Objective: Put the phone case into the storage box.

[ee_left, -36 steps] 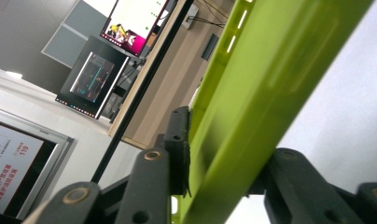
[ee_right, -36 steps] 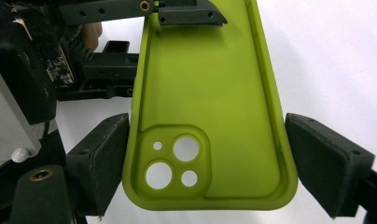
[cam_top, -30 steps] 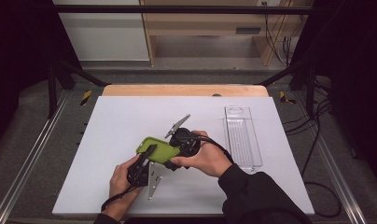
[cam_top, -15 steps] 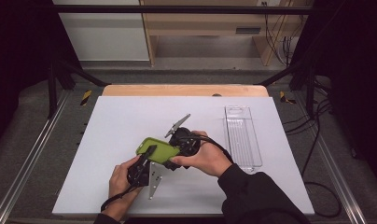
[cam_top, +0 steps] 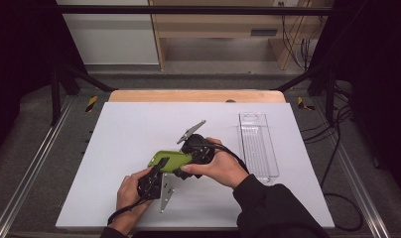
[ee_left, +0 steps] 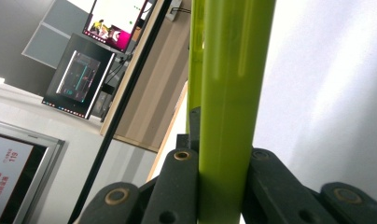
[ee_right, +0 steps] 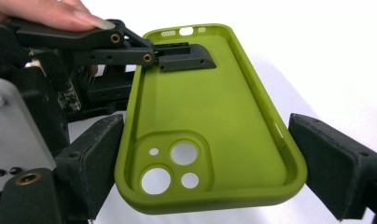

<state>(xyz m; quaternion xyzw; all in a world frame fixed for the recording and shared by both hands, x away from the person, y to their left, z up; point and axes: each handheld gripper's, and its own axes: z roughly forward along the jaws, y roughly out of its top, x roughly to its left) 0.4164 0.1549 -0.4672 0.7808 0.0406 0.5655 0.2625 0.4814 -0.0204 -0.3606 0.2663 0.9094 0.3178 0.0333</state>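
- While the left gripper [cam_top: 156, 174] sits low and near the person's edge of the white table [cam_top: 124, 134], its jaws are clamped on one short end of the green phone case [cam_top: 169, 159]; the left gripper view shows the case [ee_left: 224, 93] edge-on, pinched between the two black jaws.
- Held off the table between the two grippers, the case runs with its long axis from the left gripper up and rightward toward the right gripper [cam_top: 191, 154].
- Seen from the right gripper view, the case's [ee_right: 205, 121] camera-hole end lies between the right gripper's [ee_right: 205, 172] spread jaws, one on each long side; neither clearly touches.
- Closing across the case's width looks like the coming move.
- Farther right, a clear tray [cam_top: 258, 144] lies flat.
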